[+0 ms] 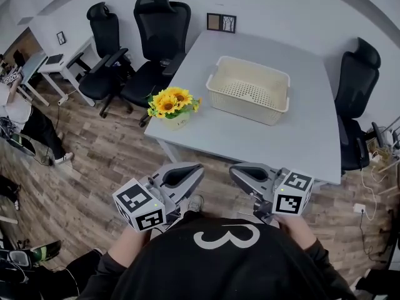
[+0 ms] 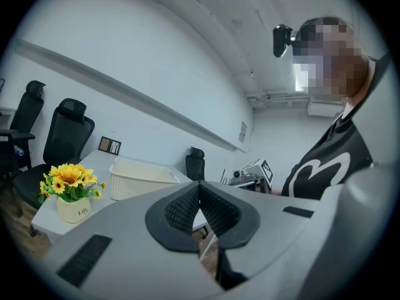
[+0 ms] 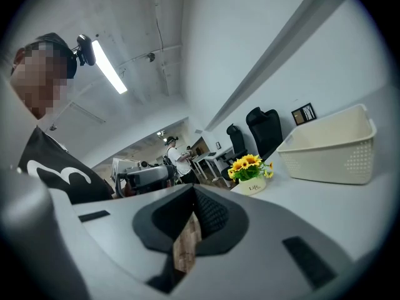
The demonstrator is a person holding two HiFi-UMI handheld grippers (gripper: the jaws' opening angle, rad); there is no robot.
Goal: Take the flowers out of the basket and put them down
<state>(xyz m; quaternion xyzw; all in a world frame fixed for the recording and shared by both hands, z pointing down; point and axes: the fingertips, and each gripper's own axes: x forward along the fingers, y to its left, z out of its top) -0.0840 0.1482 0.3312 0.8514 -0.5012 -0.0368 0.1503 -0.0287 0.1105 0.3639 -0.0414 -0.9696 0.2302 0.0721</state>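
Observation:
A bunch of yellow sunflowers [image 1: 173, 102] in a small cream pot [image 1: 175, 122] stands on the grey table [image 1: 300, 136], at its near left corner. The cream plastic basket [image 1: 249, 90] sits empty in the middle of the table, to the right of the flowers. Both grippers are held close to the person's body, in front of the table's near edge and apart from everything. My left gripper [image 1: 195, 169] is shut with nothing in it, and so is my right gripper [image 1: 237, 170]. The left gripper view shows the flowers [image 2: 70, 177] left of the basket [image 2: 140, 174].
Two black office chairs [image 1: 156, 30] stand behind the table's left side and another [image 1: 356, 92] at its right. A small picture frame [image 1: 221, 22] leans at the table's far edge. White desks [image 1: 56, 61] and a person [image 1: 12, 105] are at far left. Wood floor lies below.

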